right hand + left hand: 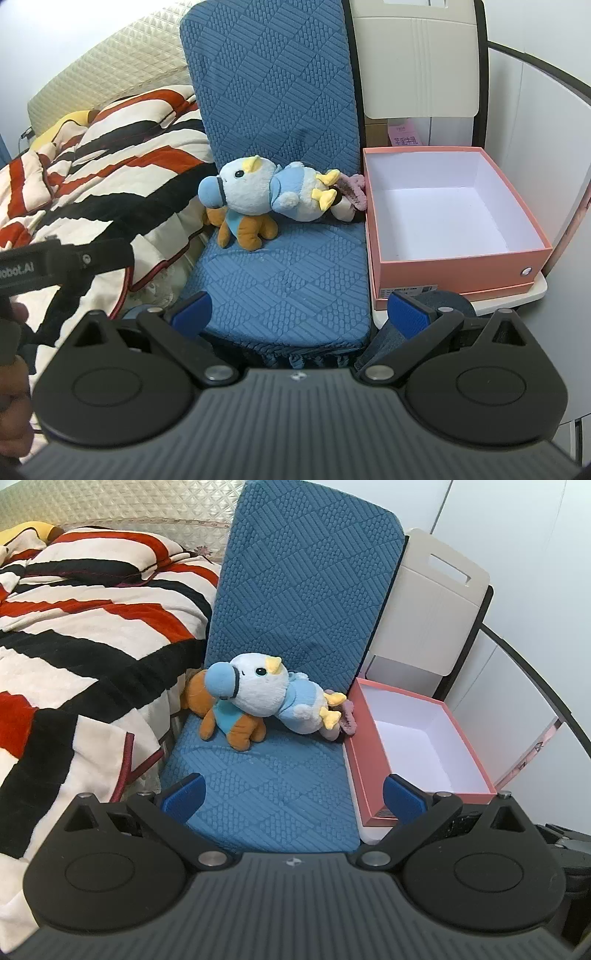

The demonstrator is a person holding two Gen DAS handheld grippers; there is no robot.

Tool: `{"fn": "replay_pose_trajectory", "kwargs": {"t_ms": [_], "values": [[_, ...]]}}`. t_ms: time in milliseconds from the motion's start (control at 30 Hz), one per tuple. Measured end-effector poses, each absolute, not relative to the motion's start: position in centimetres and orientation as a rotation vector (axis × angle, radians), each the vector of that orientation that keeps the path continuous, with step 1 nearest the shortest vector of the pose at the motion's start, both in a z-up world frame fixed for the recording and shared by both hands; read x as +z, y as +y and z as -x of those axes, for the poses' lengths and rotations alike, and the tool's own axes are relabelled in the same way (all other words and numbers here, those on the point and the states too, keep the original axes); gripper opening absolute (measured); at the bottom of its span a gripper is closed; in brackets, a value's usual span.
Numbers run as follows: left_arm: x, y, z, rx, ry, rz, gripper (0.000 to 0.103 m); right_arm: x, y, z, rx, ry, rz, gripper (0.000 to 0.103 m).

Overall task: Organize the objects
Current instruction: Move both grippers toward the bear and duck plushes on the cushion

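Both tongs (pixel 293 797) (pixel 301 314) gape empty; blue duck plush (pixel 266 692) half-hides brown plush (pixel 236 727).

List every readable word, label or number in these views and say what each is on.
"obot.AI", cut off at the frame edge: on the left gripper body, seen from the right wrist.
Pink card behind the pink box: printed characters, too blurred to read.
White label on the box front: too small to read.

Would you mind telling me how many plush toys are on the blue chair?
3, possibly more hidden: a blue-and-white bird lying on top, an orange toy beneath its head, and a pink one mostly covered, against the pink box.
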State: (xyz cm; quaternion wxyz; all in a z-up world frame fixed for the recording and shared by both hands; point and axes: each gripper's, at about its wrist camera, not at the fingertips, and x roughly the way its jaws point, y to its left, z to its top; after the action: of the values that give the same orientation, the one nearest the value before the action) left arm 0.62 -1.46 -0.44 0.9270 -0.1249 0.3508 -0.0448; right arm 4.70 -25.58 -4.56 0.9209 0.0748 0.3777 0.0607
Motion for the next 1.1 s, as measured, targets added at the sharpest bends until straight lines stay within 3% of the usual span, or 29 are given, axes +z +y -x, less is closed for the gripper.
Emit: {"fn": "replay_pose_trajectory", "kwargs": {"t_ms": [1100], "values": [[-3.9,-2.9,-0.9,-0.138,0.749,0.232,0.103,-6.7,-27.2,-4.8,0.161,0.768,-0.172,0.103]]}}
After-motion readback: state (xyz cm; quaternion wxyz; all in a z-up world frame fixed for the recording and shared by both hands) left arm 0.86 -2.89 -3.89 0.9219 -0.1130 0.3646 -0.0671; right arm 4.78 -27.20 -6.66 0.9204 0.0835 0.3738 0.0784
